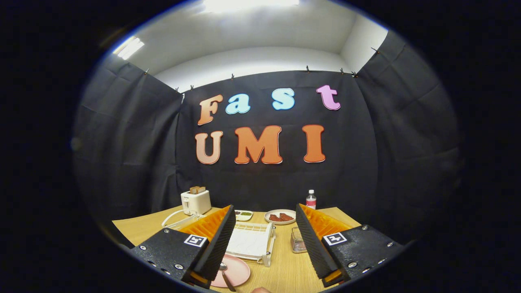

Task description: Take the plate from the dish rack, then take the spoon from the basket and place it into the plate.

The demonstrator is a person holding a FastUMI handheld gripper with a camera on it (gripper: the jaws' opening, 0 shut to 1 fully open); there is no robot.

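Note:
My gripper is open, its two fingers spread wide above the wooden table with nothing between them. A pink plate lies on the table just by the left finger, partly hidden under it. A metal spoon rests in the plate, its bowl near the finger's tip and its handle pointing toward me. The white dish rack stands beyond the plate, between the fingers, with no plate in it. A small wire basket sits just inside the right finger.
A white toaster holding toast stands at the back left. A small divided dish, a plate of reddish food and a bottle line the table's far edge.

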